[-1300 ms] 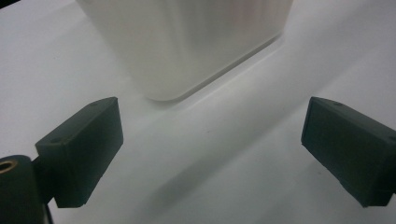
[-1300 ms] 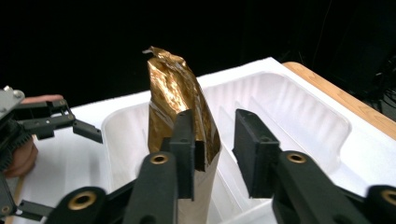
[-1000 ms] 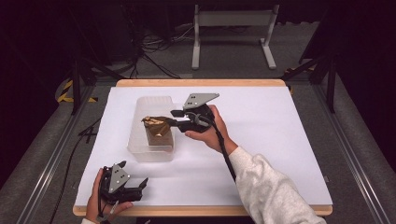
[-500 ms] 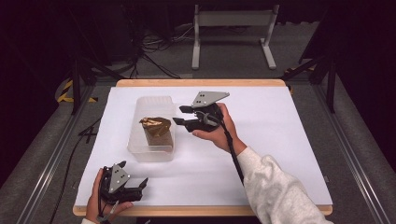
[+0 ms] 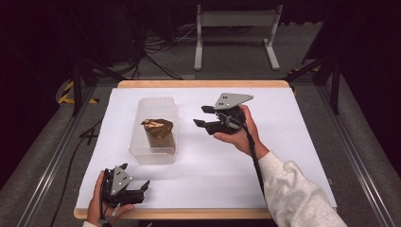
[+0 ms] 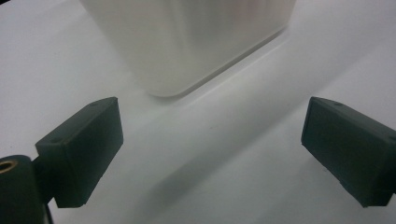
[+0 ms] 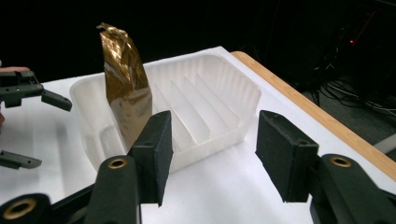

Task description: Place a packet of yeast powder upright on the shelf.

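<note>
A clear plastic tray [image 5: 153, 153] with ribbed dividers lies left of the table's middle. In its near end stands a gold-brown foil packet [image 5: 158, 130], upright, also seen as the foil packet [image 7: 125, 100] in the tray [image 7: 224, 93]. My right gripper [image 5: 201, 116] hovers to the right of the tray, apart from it; its jaws have just been opening, with nothing between them. My left gripper [image 5: 142, 189] rests open near the front edge, its jaws facing a corner of the tray [image 6: 196, 42].
A white sheet [image 5: 293, 142] covers the wooden table [image 5: 203, 84]. A metal stand [image 5: 236, 28] and cables [image 5: 156, 47] lie on the floor beyond the far edge. A person's right sleeve [image 5: 293, 194] comes in from the bottom right.
My right gripper has drawn back to the right from the foil packet, rising slightly, with its jaws spread wider. The packet stays standing in the tray. My left gripper has kept still.
</note>
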